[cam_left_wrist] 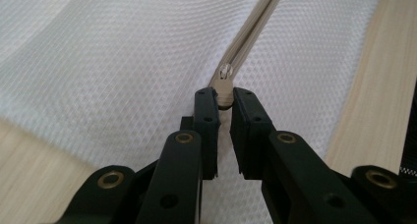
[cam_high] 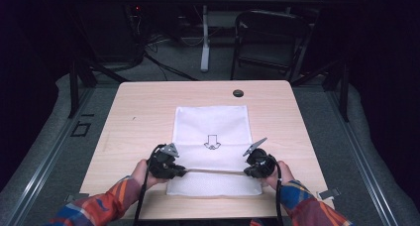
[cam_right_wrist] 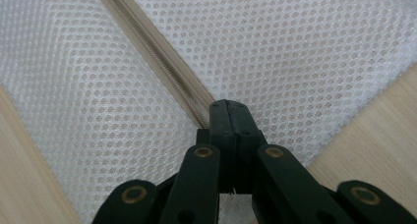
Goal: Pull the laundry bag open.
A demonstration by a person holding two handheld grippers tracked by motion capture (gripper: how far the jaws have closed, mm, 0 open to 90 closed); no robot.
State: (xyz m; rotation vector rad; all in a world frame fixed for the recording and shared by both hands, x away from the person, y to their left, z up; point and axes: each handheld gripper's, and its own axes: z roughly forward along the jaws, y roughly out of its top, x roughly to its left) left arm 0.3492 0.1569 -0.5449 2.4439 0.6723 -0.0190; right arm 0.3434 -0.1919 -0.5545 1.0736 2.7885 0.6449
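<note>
Now the white mesh bag is seen lying flat on the wooden table, its long axis running from the person's edge toward the far side, with a printed arrow pointing back toward the person. The beige zipper is laid crosswise near the bag's near end, stretched straight between the two grippers. At its left end, the left gripper is closed on the zipper's pull tab (a narrow gap is kept between the jaws by the tab), with the slider just beyond the tips. At the right end, the right gripper is clamped fully shut, with the zipper tape running up to the pressed jaws and the mesh beside it. Both grippers are held low over the bag, facing each other along the zipper line.
</note>
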